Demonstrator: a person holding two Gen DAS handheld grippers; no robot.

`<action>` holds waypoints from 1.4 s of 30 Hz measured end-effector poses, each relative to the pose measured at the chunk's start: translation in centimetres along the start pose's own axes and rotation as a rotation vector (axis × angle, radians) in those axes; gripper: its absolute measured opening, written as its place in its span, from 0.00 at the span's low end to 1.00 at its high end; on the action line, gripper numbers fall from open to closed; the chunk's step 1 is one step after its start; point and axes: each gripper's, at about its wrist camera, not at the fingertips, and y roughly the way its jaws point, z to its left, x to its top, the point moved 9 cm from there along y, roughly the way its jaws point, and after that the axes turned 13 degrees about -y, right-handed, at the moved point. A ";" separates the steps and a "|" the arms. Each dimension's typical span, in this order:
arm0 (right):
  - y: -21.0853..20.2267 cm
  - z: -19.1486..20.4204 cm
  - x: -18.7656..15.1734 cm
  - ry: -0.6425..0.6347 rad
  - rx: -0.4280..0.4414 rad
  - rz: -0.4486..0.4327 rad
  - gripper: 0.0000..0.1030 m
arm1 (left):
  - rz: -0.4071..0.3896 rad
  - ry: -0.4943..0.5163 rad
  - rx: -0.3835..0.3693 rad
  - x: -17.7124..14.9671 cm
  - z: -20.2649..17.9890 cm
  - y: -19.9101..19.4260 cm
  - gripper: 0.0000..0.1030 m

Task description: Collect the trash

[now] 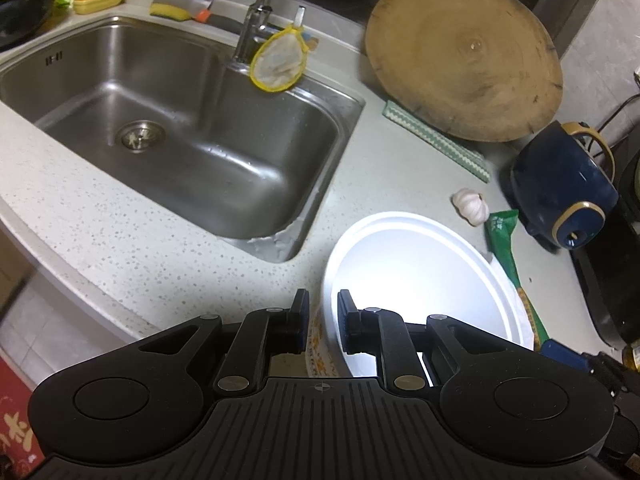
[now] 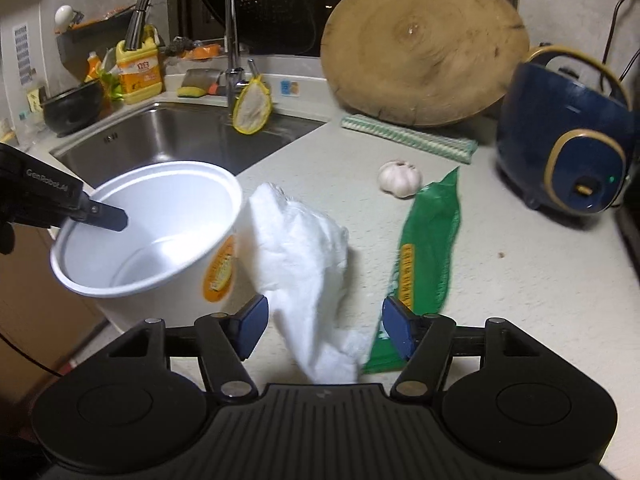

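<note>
A pale speckled counter [image 2: 520,280] is carrying everything here. A steel sink [image 1: 248,184] is sitting sunk into it, beyond and left of the left fingers. A green wrapper [image 2: 428,256] is lying flat on the counter just ahead of the right-hand finger of the right gripper, with a garlic bulb [image 2: 400,178] resting just past its far end. Farther out, a folded green striped cloth [image 2: 408,136] is lying under a round wooden board [image 2: 420,48], and a dark blue rice cooker [image 2: 560,136] is standing off to the right.

1 white cup [image 2: 152,240], 1 tissue [image 2: 304,248], 1 green wrapper [image 2: 428,256], 1 garlic bulb [image 2: 400,178], 1 chopping board [image 2: 420,48], 2 grippers: left gripper [image 1: 323,322], right gripper [image 2: 326,330].
</note>
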 end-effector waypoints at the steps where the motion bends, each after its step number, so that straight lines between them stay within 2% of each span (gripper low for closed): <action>1: 0.0 0.0 -0.1 -0.007 -0.012 -0.001 0.64 | 0.001 -0.003 -0.008 -0.1 0.0 0.2 0.18; 6: -0.4 0.8 0.1 -0.082 -0.073 -0.034 0.67 | 0.026 -0.045 -0.052 -0.3 0.4 1.1 0.18; 9: -0.6 1.6 0.8 -0.120 -0.080 -0.072 0.68 | -0.017 -0.063 -0.051 0.3 1.0 0.6 0.17; 11: -0.4 2.1 1.4 -0.119 -0.056 -0.083 0.68 | -0.047 -0.073 -0.049 0.9 1.4 0.0 0.15; 16: 1.6 3.1 2.3 -0.118 -0.018 -0.074 0.68 | -0.116 -0.087 0.018 2.4 3.0 -1.2 0.12; 21: 3.4 4.8 2.0 -0.113 0.071 -0.025 0.68 | -0.068 -0.098 0.015 2.2 3.4 -1.0 0.12; 25: 2.7 5.8 1.6 -0.069 0.173 -0.038 0.68 | -0.055 -0.083 0.014 1.8 3.1 -0.7 0.13; 26: 2.6 5.9 1.5 -0.067 0.189 -0.037 0.66 | -0.053 -0.082 0.013 1.7 3.0 -0.7 0.13; 28: 2.4 6.0 1.0 -0.072 0.210 -0.016 0.53 | -0.051 -0.080 0.010 1.6 2.9 -0.5 0.13; 30: 2.1 6.1 0.2 -0.081 0.225 0.001 0.24 | -0.046 -0.077 0.008 1.5 2.8 -0.4 0.13; 33: 1.2 5.5 -0.9 -0.105 0.190 0.016 0.08 | -0.038 -0.073 0.004 1.4 2.6 -0.3 0.13; 35: 0.3 4.4 -1.1 -0.057 0.176 0.011 0.07 | -0.033 -0.071 0.001 1.3 2.5 -0.2 0.13; 39: -1.6 1.0 -0.5 0.190 0.263 -0.028 0.06 | -0.024 -0.068 -0.010 1.1 2.1 -0.1 0.14; 42: -2.7 -0.2 -0.1 0.216 0.235 -0.054 0.06 | -0.023 -0.049 -0.029 0.9 1.3 -0.1 0.14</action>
